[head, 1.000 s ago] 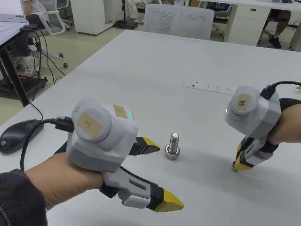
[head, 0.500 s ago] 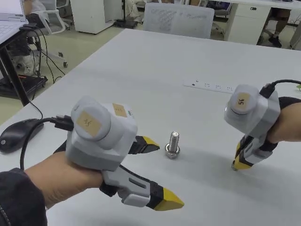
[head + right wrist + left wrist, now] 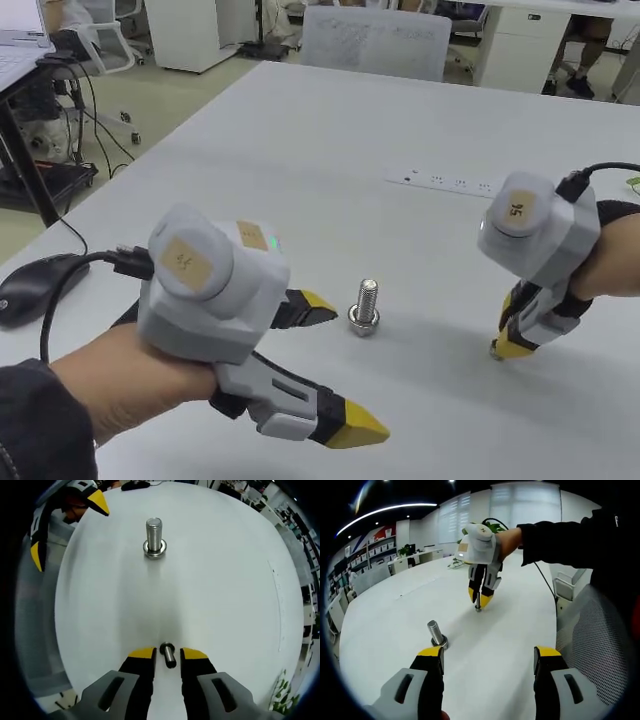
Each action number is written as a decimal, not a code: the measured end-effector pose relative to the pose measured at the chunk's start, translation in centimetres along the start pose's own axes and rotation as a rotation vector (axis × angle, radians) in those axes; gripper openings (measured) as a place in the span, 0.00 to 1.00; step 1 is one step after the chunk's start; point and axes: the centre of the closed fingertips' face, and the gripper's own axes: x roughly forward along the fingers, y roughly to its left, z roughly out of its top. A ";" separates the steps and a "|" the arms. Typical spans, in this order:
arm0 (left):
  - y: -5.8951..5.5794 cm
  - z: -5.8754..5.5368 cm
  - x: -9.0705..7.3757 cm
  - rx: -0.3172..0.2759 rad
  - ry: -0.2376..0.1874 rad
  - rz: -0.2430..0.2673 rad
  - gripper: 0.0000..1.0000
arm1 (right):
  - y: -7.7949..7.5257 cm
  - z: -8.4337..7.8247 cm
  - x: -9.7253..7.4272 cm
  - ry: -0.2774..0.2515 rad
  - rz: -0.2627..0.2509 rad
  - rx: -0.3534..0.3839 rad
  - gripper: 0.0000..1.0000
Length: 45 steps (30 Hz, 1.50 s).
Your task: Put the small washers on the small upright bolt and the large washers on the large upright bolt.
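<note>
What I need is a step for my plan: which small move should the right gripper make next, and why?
Probably close the right gripper on the small bolt. Its fingers flank that bolt on the table, with slim gaps seeming to remain, so a firm pinch is unclear. The left gripper is open beside the large bolt, holding nothing.
</note>
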 end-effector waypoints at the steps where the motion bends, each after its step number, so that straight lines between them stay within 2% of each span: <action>1: 0.0 0.0 0.0 0.000 0.000 -0.001 0.73 | 0.0 0.0 -0.1 -0.001 0.000 0.003 0.23; 10: -0.1 0.0 0.1 0.003 0.004 -0.004 0.73 | 0.1 0.2 -0.8 -0.048 -0.022 0.018 0.38; 24: -0.2 -0.1 0.1 0.001 0.006 -0.008 0.73 | 0.5 0.3 -2.7 -0.146 -0.088 0.047 0.51; 31: -0.1 -0.2 0.0 -0.002 0.004 -0.004 0.73 | 1.4 1.0 -3.9 -0.229 -0.103 0.077 0.56; 45: -0.2 -0.1 -0.2 -0.005 -0.002 -0.004 0.73 | 3.6 0.3 -5.1 -0.337 -0.118 0.164 0.59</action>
